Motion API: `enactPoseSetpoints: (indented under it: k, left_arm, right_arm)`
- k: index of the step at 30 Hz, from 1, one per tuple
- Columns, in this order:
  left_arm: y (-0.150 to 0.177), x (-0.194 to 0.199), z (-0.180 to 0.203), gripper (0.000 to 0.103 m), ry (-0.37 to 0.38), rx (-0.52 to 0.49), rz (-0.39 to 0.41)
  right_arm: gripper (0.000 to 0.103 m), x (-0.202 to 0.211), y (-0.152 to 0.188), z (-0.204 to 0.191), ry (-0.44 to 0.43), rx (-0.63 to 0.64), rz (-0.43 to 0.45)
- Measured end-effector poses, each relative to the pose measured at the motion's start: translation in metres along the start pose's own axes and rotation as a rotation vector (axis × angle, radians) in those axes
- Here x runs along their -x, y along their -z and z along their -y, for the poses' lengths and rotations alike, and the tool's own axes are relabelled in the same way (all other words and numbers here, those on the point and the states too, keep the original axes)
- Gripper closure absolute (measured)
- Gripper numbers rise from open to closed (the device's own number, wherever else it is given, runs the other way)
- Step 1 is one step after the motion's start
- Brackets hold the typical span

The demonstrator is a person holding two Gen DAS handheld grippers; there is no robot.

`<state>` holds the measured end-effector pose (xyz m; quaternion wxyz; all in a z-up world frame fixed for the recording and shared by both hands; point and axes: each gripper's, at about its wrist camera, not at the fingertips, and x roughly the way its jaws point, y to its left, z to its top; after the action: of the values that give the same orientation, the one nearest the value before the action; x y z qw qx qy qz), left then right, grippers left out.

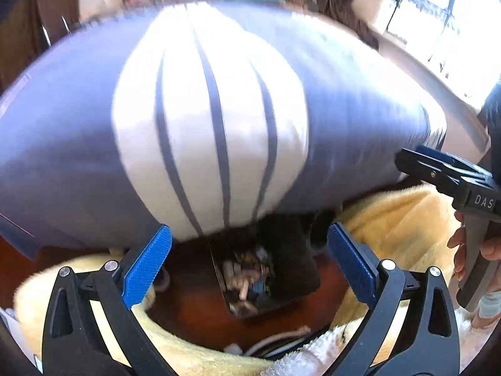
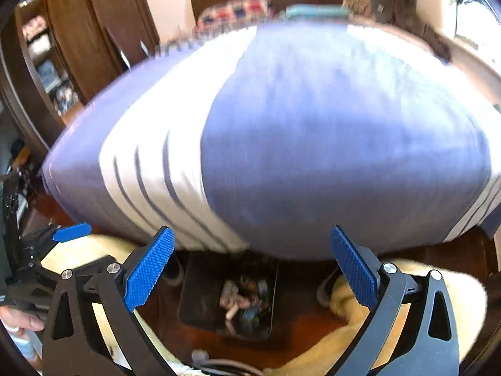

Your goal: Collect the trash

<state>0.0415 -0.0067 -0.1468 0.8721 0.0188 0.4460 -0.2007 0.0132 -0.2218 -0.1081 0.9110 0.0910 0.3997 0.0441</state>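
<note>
Trash bin (image 1: 250, 285): black, open-topped, on the dark wood floor (image 1: 188, 297), crumpled wrappers and scraps visible inside. In both wrist views it sits below and between the fingers, beyond the tips, touching neither.

Left gripper (image 1: 249, 264): jaws spread wide, nothing between the blue pads (image 1: 147, 266), nothing held. Right gripper (image 2: 252, 268): same, wide apart, empty.

Beyond both sets of fingertips, above the bin: large blue-grey and white striped pillow (image 1: 203, 125), motion-blurred, fills most of each frame. Its lower edge overlaps the far rim of the bin in the left view; can't tell contact.

Cream fluffy blanket (image 1: 391, 219) flanks the bin outside both fingers. White cable (image 1: 269, 341) on the floor near the finger bases.

Right gripper also shows at the right edge of the left view, a hand (image 1: 469, 250) on its handle.
</note>
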Motion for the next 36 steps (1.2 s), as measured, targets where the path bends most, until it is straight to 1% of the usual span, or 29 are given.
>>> enactPoseSetpoints:
  k: [2,3,7,8,11,12,15,17,21,27,36]
  left_arm:
    - [-0.01,0.029,0.001,0.008,-0.019,0.003,0.083]
    - [-0.014,0.043,0.002,0.008,-0.026,0.004,0.12]
    - [-0.028,0.092,0.009,0.008,-0.068,-0.004,0.263]
    - [-0.03,0.101,0.01,0.008,-0.073,-0.007,0.291]
    - [-0.034,0.13,0.016,0.008,-0.089,-0.012,0.375]
    - [-0.036,0.138,0.017,0.008,-0.096,-0.014,0.401]
    - [-0.038,0.158,0.023,0.008,-0.108,-0.024,0.463]
    - [-0.039,0.171,0.027,0.008,-0.1,-0.031,0.493]
    - [-0.037,0.18,0.031,0.008,-0.102,-0.045,0.516]
    - [-0.03,0.191,0.034,0.008,-0.107,-0.055,0.54]
    - [-0.026,0.196,0.035,0.008,-0.119,-0.051,0.564]
  right_arm:
    - [0.003,0.02,-0.006,0.0,0.014,0.007,0.058]
    - [0.003,0.038,-0.01,0.0,0.031,0.014,0.11]
    - [0.003,0.08,-0.017,0.0,0.066,0.018,0.231]
    - [0.003,0.092,-0.019,-0.001,0.075,0.022,0.268]
    - [0.003,0.113,-0.024,-0.005,0.095,0.039,0.333]
    - [0.003,0.124,-0.025,-0.007,0.104,0.047,0.368]
    - [0.003,0.144,-0.024,-0.011,0.122,0.061,0.439]
    - [0.003,0.152,-0.025,-0.015,0.134,0.072,0.47]
    - [0.003,0.168,-0.025,-0.021,0.142,0.099,0.522]
    - [0.003,0.179,-0.024,-0.026,0.139,0.116,0.548]
    - [0.003,0.189,-0.021,-0.028,0.139,0.113,0.578]
